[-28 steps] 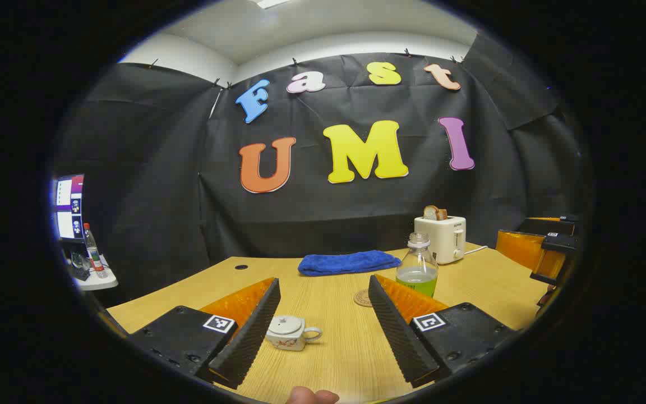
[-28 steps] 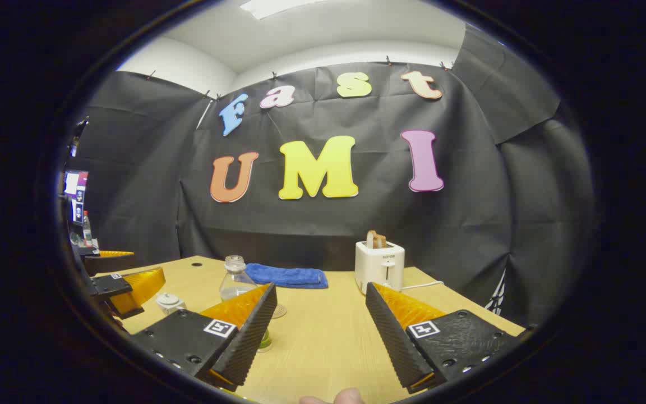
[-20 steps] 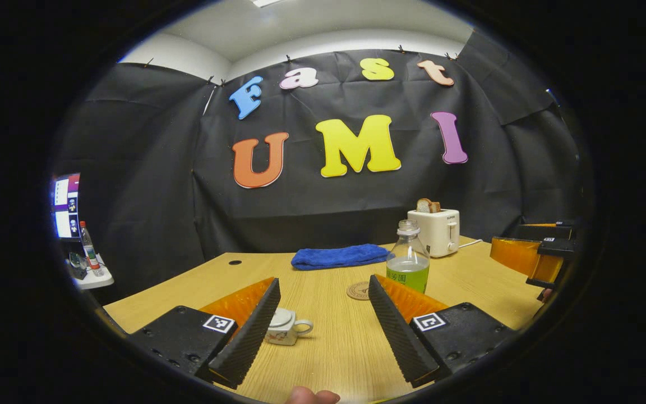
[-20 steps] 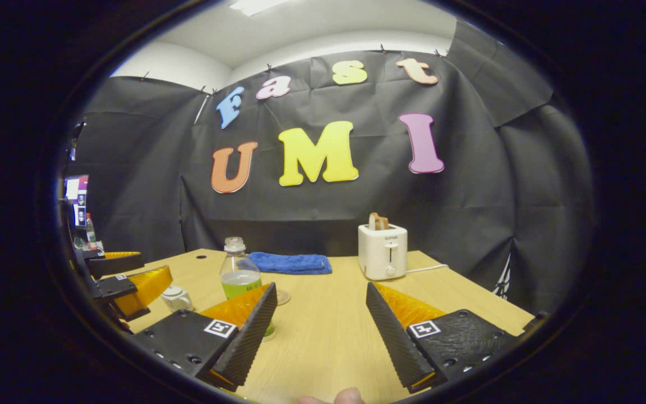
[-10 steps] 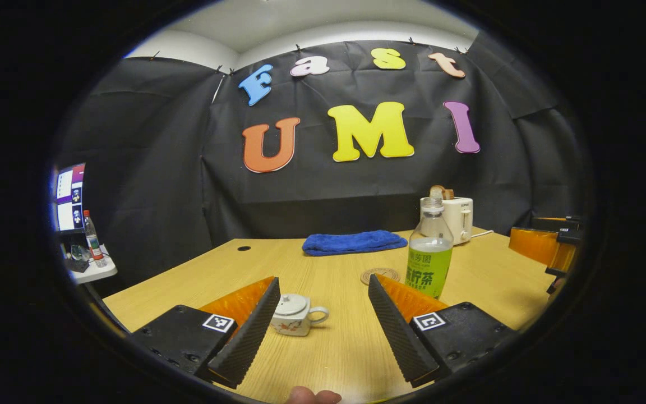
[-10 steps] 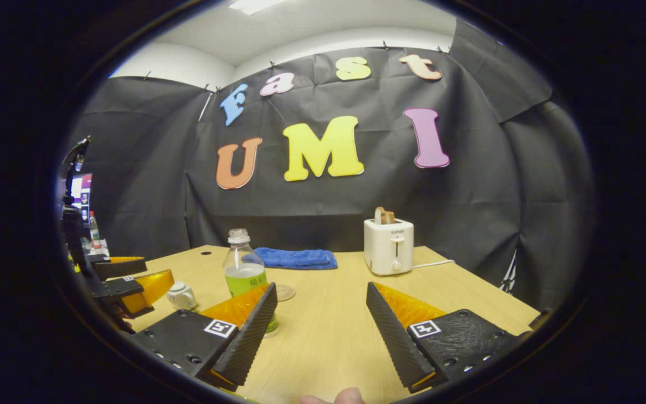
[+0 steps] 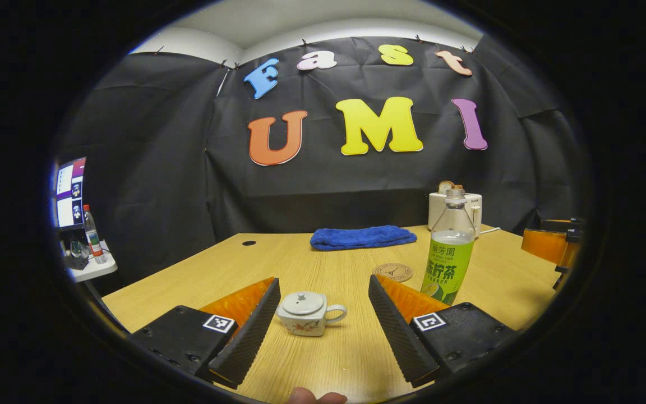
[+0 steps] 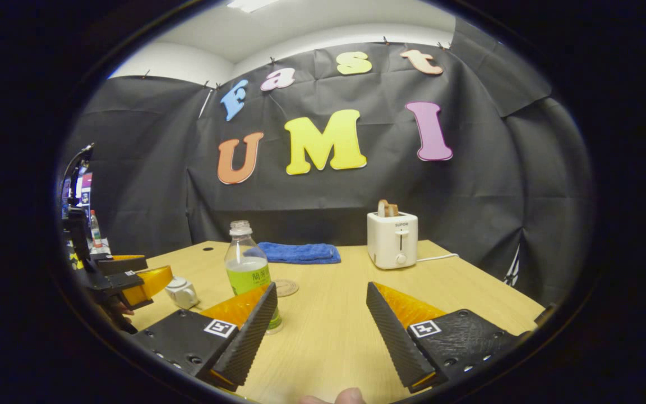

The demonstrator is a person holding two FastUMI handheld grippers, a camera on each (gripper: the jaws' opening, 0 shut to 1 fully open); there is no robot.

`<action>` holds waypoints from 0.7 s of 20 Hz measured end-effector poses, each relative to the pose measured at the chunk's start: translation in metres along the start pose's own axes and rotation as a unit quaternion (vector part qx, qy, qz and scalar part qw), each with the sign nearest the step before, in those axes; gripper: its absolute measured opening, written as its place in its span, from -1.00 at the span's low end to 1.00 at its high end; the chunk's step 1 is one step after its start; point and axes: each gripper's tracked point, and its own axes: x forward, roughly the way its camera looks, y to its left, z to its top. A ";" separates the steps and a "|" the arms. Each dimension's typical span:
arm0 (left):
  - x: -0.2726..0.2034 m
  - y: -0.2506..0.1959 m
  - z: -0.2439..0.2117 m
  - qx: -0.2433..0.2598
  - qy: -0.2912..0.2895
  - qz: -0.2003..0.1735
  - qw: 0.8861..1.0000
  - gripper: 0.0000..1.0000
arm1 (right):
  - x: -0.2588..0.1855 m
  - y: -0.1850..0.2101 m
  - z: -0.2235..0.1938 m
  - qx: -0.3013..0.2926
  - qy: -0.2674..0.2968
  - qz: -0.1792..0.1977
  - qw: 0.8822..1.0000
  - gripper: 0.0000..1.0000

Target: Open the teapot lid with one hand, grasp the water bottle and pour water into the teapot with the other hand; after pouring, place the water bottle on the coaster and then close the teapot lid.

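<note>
A: Describe the work surface.

B: A wooden table (image 7: 323,359) inside a booth hung with black cloth.

A: Nearest item in the left gripper view?

B: The left gripper (image 7: 323,328). Its jaws stand wide apart and hold nothing. The teapot (image 7: 307,313) sits on the table between the two fingers, closer to the left finger (image 7: 247,336), with a gap on both sides. The lid (image 7: 301,303) is seated on the pot; the handle points toward the right finger (image 7: 393,331).

A: Condition of the right gripper?

B: In the right gripper view, the right gripper (image 8: 320,331) is likewise spread wide and empty. The water bottle (image 8: 249,272) stands upright just behind its left finger (image 8: 244,339); whether they touch cannot be determined. The bottle has no cap and is partly filled with green liquid.

A: Next items outward?

B: The coaster (image 7: 393,272) lies flat just beside the water bottle, on the teapot's side of it. Farther back, a folded blue towel (image 7: 362,237) lies near the wall. A white toaster (image 8: 393,240) with bread in its slot stands at the far right of the table.
</note>
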 end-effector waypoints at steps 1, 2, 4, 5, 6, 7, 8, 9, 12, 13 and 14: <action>0.005 0.002 -0.004 -0.003 0.007 -0.001 1.000 0.99 | 0.000 -0.001 0.000 -0.001 0.001 -0.002 1.000 0.93; 0.011 0.006 -0.009 -0.005 0.016 0.000 1.000 0.98 | 0.000 -0.002 -0.001 -0.002 0.002 -0.004 1.000 0.92; 0.019 0.013 -0.017 -0.006 0.032 0.005 0.999 0.93 | 0.000 -0.006 -0.004 -0.003 0.005 -0.008 1.000 0.93; 0.023 0.017 -0.019 -0.005 0.037 0.009 0.999 0.89 | 0.001 -0.008 -0.005 -0.003 0.006 -0.010 1.000 0.92; 0.028 0.020 -0.021 -0.005 0.042 0.009 0.999 0.88 | 0.002 -0.009 -0.006 -0.002 0.008 -0.013 1.000 0.92; 0.032 0.021 -0.023 -0.005 0.047 0.008 0.999 0.84 | 0.003 -0.011 -0.007 0.000 0.010 -0.015 1.000 0.92; 0.035 0.023 -0.025 -0.005 0.051 0.008 0.999 0.80 | 0.004 -0.013 -0.008 0.002 0.013 -0.017 1.000 0.92; 0.040 0.023 -0.028 -0.006 0.054 0.006 0.998 0.72 | 0.006 -0.016 -0.009 0.003 0.015 -0.019 1.000 0.92; 0.048 0.025 -0.036 -0.003 0.072 0.003 0.997 0.59 | 0.007 -0.018 -0.012 0.005 0.021 -0.021 1.000 0.92; 0.050 0.025 -0.039 -0.002 0.079 0.003 0.997 0.48 | 0.008 -0.017 -0.012 0.004 0.022 -0.021 1.000 0.93; 0.051 0.025 -0.041 0.000 0.085 0.005 0.996 0.43 | 0.008 -0.018 -0.014 0.003 0.022 -0.022 0.999 0.92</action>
